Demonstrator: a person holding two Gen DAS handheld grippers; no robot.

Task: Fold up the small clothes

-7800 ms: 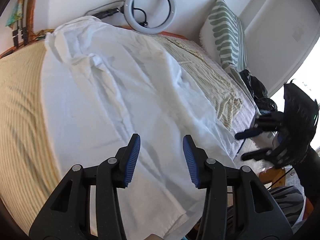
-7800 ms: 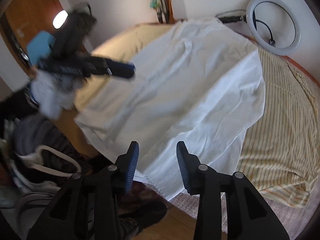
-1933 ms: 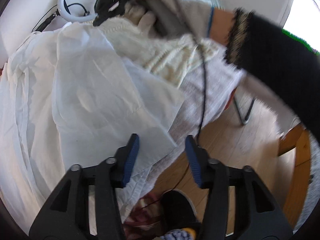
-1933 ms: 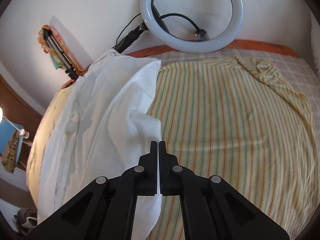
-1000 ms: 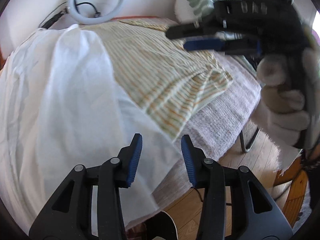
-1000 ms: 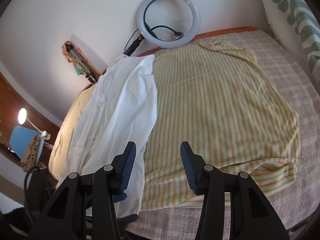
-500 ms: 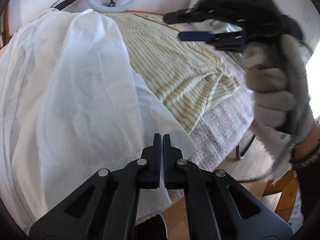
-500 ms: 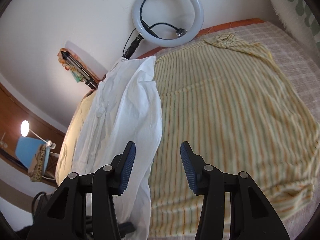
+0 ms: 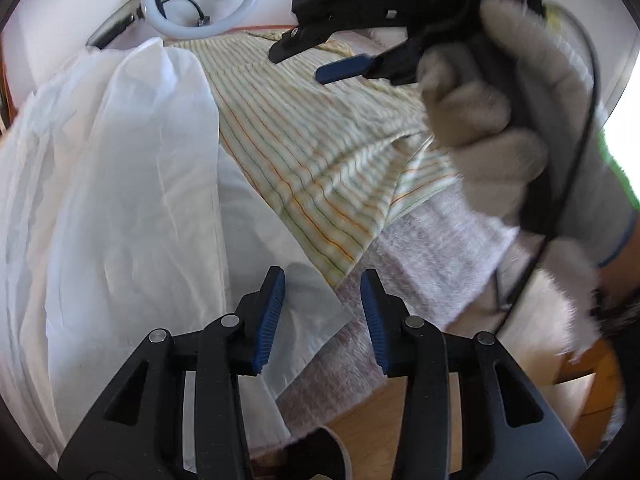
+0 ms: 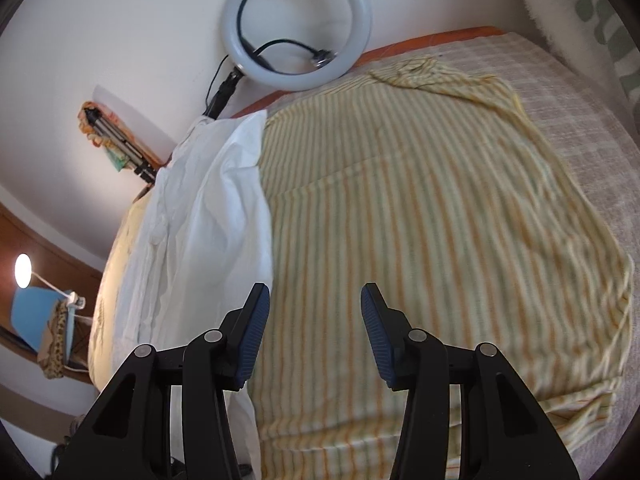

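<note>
A white garment (image 9: 120,200) lies along the left of the bed, its right side folded over itself. Its near corner hangs at the bed's edge, below my left gripper (image 9: 322,280). That gripper's jaws are opening, and the pads press on nothing. A yellow striped garment (image 9: 320,152) lies flat beside it. In the left wrist view a gloved hand (image 9: 500,120) holds my right gripper (image 9: 296,66) open above the stripes. Seen from the right wrist, the right gripper (image 10: 314,292) hovers over the striped garment (image 10: 420,220), just right of the white garment's (image 10: 216,216) folded edge.
A pinkish-grey bed cover (image 9: 420,248) shows under the clothes, with wooden floor (image 9: 360,420) and a shoe (image 9: 316,456) below its edge. A ring light (image 10: 236,28) leans on the far wall. A green-patterned pillow (image 10: 592,0) is at the right, a lamp (image 10: 23,270) at the far left.
My left jaws, apart a second ago, were shut half a second ago and now stand apart again. The right gripper has sunk closer over the striped garment.
</note>
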